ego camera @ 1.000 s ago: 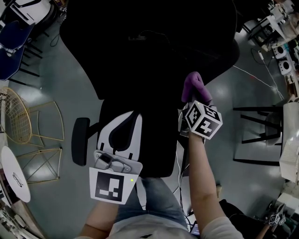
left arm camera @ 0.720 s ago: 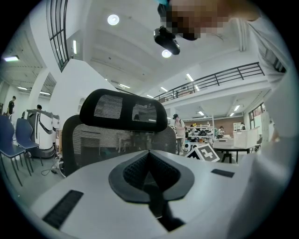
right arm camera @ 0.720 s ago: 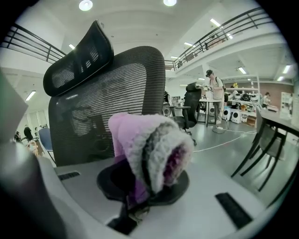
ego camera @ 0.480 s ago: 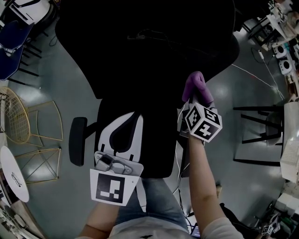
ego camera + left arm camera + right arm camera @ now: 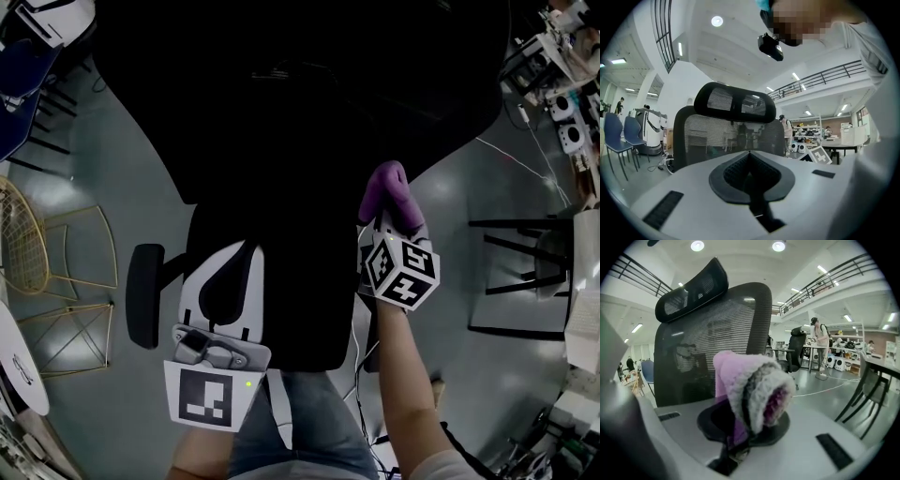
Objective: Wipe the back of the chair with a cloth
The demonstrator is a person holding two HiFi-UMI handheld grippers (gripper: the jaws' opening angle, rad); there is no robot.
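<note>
- Head view: a workshop hall with a glossy grey floor [image 5: 122,187]. Gold wire stools [image 5: 56,262] stand at the left, and a dark-framed chair [image 5: 525,272] stands at the right.
- A black office chair [image 5: 300,112] fills the upper middle of the view. Its armrest [image 5: 142,295] sticks out at the lower left.
- The left hand-held gripper [image 5: 228,258] lies low in the view over the dark chair, with its marker plate nearest the person.
- The right hand-held gripper [image 5: 382,223] points up along the chair's right edge. A purple cloth [image 5: 386,192] bulges out of its tip, right at the rim of the chair. This view does not show whether the cloth touches the chair.
- Left gripper view: a high white hall with a railed gallery and ceiling lights. Blue chairs [image 5: 621,136] stand at the left, and distant people stand by a counter [image 5: 843,143] at the right.
- The chair's mesh backrest [image 5: 703,136] and headrest [image 5: 733,101] stand upright straight ahead.
- The left hand-held gripper [image 5: 750,173] has its jaws pressed together with nothing between them.
- The right gripper's marker cube [image 5: 818,154] peeks in at the right.
- Right gripper view: the same hall, with a person standing far off at the right.
- The backrest [image 5: 693,338] and headrest [image 5: 691,287] rise close behind the jaws, seen from the rear at a slant.
- The right hand-held gripper [image 5: 736,437] is clamped on the fluffy cloth [image 5: 754,390]. The cloth is folded into a purple and whitish wad that stands up from the jaws in front of the mesh.
</note>
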